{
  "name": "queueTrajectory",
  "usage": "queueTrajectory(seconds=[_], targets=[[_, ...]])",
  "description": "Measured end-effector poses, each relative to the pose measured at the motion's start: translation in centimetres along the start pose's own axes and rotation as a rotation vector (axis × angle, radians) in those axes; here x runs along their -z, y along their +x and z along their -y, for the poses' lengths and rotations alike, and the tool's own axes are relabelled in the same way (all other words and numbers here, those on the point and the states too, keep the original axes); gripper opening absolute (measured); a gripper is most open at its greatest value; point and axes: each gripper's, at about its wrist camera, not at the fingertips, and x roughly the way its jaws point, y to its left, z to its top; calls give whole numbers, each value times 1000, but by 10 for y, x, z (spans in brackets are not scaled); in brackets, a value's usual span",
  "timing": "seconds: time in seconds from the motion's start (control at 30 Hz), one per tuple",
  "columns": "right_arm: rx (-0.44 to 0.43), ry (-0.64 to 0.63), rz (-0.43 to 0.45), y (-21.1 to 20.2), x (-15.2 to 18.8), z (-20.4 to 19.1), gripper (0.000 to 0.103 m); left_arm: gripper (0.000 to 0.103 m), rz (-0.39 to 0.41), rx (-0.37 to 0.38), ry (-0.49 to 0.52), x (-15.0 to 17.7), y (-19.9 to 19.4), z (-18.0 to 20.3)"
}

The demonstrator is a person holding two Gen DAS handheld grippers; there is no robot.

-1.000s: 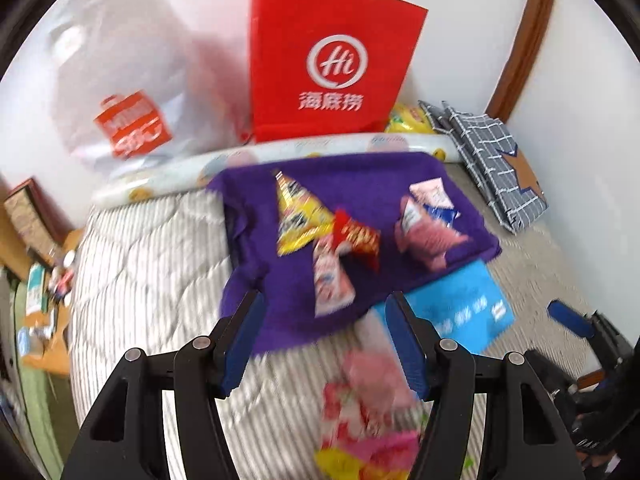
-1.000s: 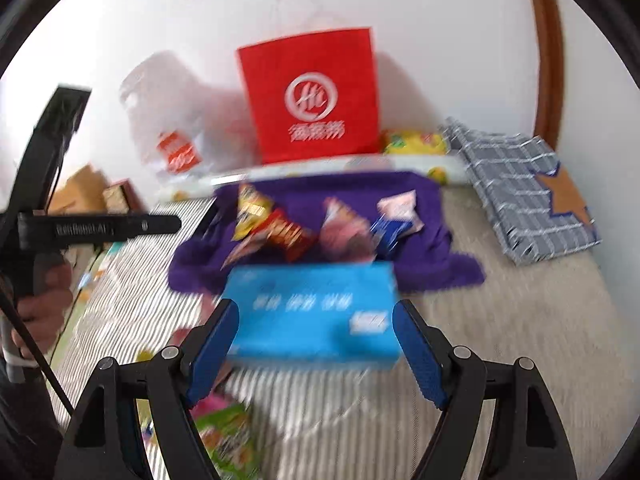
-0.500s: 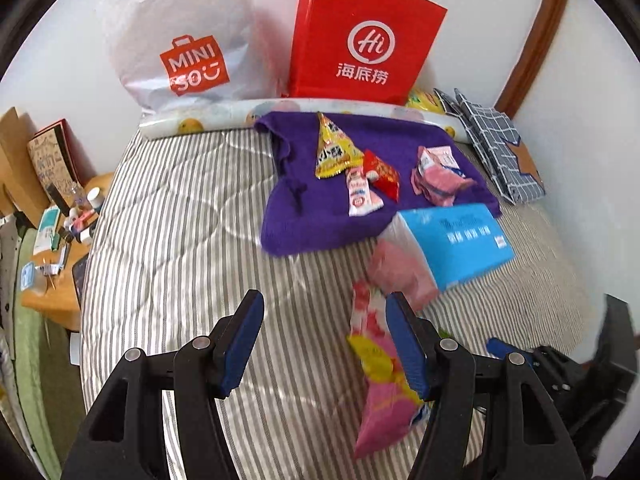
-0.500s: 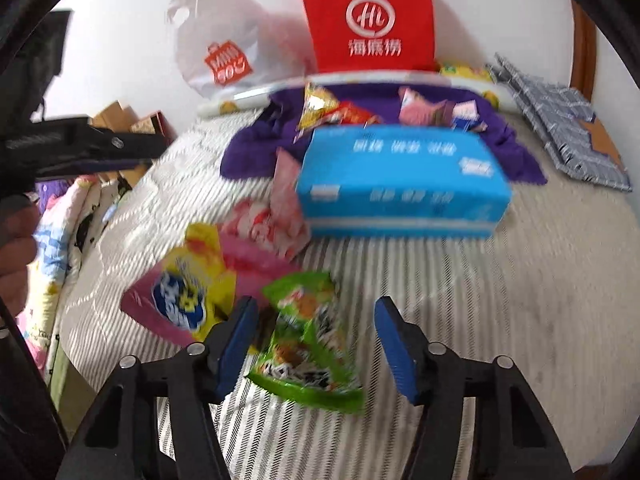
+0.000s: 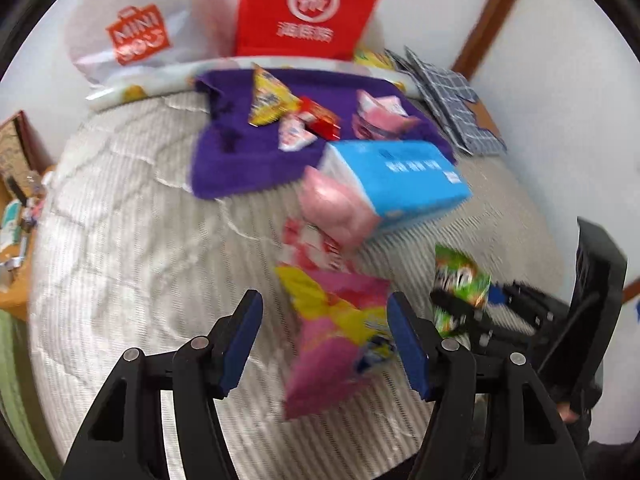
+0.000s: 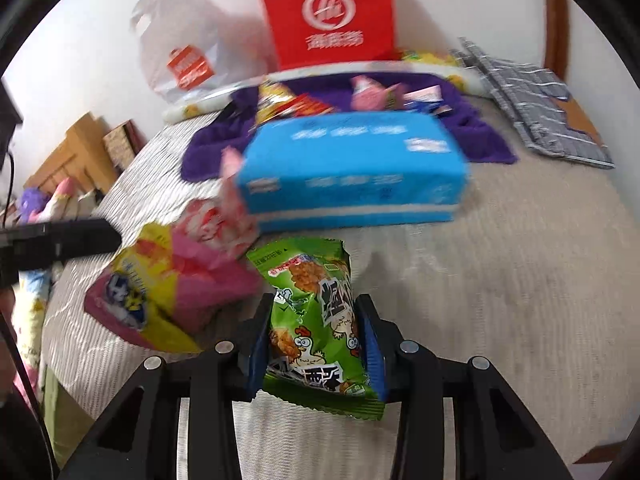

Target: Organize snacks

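Note:
My right gripper [image 6: 316, 344] is shut on a green snack packet [image 6: 316, 320] with a chicken drawing, held above the bed; it also shows in the left wrist view [image 5: 460, 288]. My left gripper [image 5: 324, 336] is open and empty over a pink and yellow snack bag [image 5: 340, 332], also in the right wrist view [image 6: 160, 292]. A pink packet [image 5: 332, 204] and a red-white packet [image 5: 312, 244] lie against a blue tissue box [image 6: 352, 168]. Several small snacks [image 5: 296, 116] lie on a purple towel [image 5: 240, 152].
A red paper bag [image 5: 308, 8] and a white MINISO bag [image 5: 136, 36] stand against the back wall. A checked cloth [image 6: 540, 100] lies at the right. A bedside table [image 5: 12, 208] with clutter is left of the striped bed [image 5: 120, 240].
My right gripper closed on the green packet and lifted it off the bed. My left gripper moved forward and lower toward the pink and yellow bag, still open.

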Motion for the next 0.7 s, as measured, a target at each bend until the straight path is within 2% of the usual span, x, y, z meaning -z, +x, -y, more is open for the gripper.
queueTrajectory(seconds=[0.07, 0.23, 0.3, 0.37, 0.57, 0.7], targets=[[30, 23, 17, -6, 1, 16, 38, 70, -17, 9, 9, 3, 9, 6], [78, 93, 46, -15, 5, 53, 38, 70, -92, -24, 26, 11, 40, 15], [81, 118, 54, -18, 7, 65, 38, 66, -110, -16, 20, 15, 50, 16], [86, 135, 62, -20, 10, 73, 38, 63, -96, -2, 18, 16, 52, 17], [91, 162, 78, -20, 15, 87, 38, 60, -71, -60, 97, 17, 46, 33], [102, 168, 69, -9, 14, 94, 38, 60, -62, -60, 78, 16, 47, 30]])
